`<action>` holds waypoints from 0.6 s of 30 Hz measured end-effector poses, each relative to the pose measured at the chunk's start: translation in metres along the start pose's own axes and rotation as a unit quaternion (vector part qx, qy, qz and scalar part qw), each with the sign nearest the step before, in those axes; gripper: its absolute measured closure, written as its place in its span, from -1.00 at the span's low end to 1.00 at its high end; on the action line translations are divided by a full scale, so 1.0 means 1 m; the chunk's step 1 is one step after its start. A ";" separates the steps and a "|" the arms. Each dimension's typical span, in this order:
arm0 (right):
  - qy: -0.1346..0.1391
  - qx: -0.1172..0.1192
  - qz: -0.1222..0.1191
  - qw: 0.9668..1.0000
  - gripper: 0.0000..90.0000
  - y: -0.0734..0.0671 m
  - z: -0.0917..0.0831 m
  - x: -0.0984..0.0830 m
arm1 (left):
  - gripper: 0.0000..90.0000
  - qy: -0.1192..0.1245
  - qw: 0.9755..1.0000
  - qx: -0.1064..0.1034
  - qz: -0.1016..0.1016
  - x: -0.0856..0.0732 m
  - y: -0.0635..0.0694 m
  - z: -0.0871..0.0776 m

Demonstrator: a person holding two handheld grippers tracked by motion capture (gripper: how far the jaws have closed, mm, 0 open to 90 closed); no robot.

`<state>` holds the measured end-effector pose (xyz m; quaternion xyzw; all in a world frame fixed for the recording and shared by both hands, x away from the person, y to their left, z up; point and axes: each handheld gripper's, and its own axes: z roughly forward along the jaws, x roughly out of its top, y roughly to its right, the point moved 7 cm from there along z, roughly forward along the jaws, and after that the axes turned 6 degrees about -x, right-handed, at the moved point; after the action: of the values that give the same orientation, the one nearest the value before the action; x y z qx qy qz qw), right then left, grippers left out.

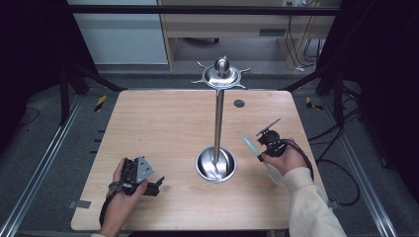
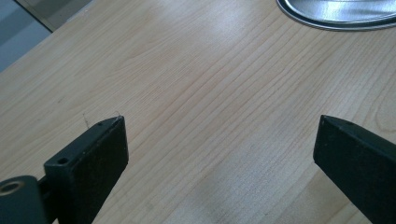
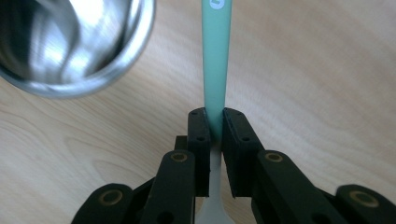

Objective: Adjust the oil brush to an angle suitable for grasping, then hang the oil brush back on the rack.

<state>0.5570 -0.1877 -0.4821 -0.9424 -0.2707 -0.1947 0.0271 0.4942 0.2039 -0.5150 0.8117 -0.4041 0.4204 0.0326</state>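
Nearest the person's edge of the wooden table [image 1: 168,123], the left hand [image 1: 118,197] holds the left tool [image 1: 157,185] low over the front left part of the tabletop, its jaws pointing toward the middle; in the left gripper view the two black jaws stand wide apart with bare wood grain between them and nothing held. At the top right of that view curves the rim of the steel stand base [image 2: 341,16]. On the right side, a little farther in, the right hand [image 1: 281,160], in a pale sleeve [image 1: 309,197], holds the right tool [image 3: 214,122], whose jaws are clamped on a thin utensil handle [image 3: 215,60]. The handle is mint green where it runs forward out of the jaws and whitish behind them, with a small white round mark near its far end. In the high view the green handle [image 1: 249,144] slants up and to the left, toward the stand, above the table. Just left of it in the right gripper view sits the shiny round bowl-shaped base [image 3: 70,42]. From this base, at the table's centre, a slim metal pole [image 1: 218,123] rises upright to a round top plate with short hooked arms [image 1: 221,76] and a ball knob. Beyond it, near the far edge, a small dark round spot [image 1: 239,103] lies in the tabletop.
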 end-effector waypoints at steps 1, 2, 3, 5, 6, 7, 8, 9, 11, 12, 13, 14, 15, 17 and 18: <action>0.018 0.002 0.002 1.000 0.82 0.001 -0.007 0.004 | -0.94 0.000 1.000 0.000 -0.001 0.000 0.000 0.000; 0.033 0.004 0.008 0.999 0.82 0.002 -0.014 0.007 | -0.94 0.001 1.000 0.001 0.000 0.000 0.000 0.000; 0.049 0.008 0.014 0.999 0.82 0.002 -0.021 0.010 | -0.94 0.000 1.000 0.001 -0.001 0.000 -0.001 0.000; 0.067 0.013 0.016 0.998 0.82 0.004 -0.028 0.013 | -0.94 0.000 1.000 0.001 -0.001 0.000 -0.001 0.000; 0.103 0.019 0.029 0.994 0.82 0.005 -0.042 0.018 | -0.94 0.000 1.000 0.001 -0.001 -0.001 -0.001 0.000; 0.112 0.019 0.033 0.993 0.82 0.006 -0.046 0.019 | -0.94 0.000 1.000 0.001 -0.001 -0.001 -0.001 0.000; 0.124 0.021 0.038 0.991 0.82 0.007 -0.052 0.020 | -0.94 -0.001 1.000 0.001 -0.001 -0.001 -0.001 0.000; 0.137 0.022 0.042 0.989 0.82 0.008 -0.057 0.021 | -0.94 -0.001 1.000 0.000 -0.001 -0.001 -0.001 0.001; 0.163 0.026 0.048 0.985 0.82 0.010 -0.065 0.022 | -0.94 -0.002 1.000 0.000 -0.001 -0.001 -0.001 0.001; 0.174 0.027 0.052 0.983 0.82 0.010 -0.069 0.022 | -0.94 -0.002 1.000 -0.001 -0.003 -0.001 -0.001 0.001; 0.187 0.029 0.053 0.981 0.82 0.010 -0.072 0.022 | -0.94 -0.002 1.000 -0.001 -0.003 -0.002 -0.001 0.002; 0.196 0.032 0.056 0.979 0.82 0.011 -0.074 0.021 | -0.94 -0.003 1.000 0.001 -0.003 -0.002 -0.002 0.001; 0.196 0.034 0.054 0.979 0.82 0.010 -0.075 0.021 | -0.94 -0.003 1.000 0.001 -0.003 -0.002 -0.002 0.001; 0.203 0.027 0.050 0.978 0.82 0.012 -0.080 0.020 | -0.94 -0.002 1.000 0.002 -0.003 -0.002 -0.003 0.001; 0.211 0.028 0.054 0.976 0.82 0.012 -0.083 0.020 | -0.94 -0.002 1.000 0.002 -0.004 -0.002 -0.003 0.000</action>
<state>0.5489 -0.2010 -0.3970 -0.8923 -0.2133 -0.3794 0.1201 0.4961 0.2068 -0.5154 0.8142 -0.3999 0.4198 0.0317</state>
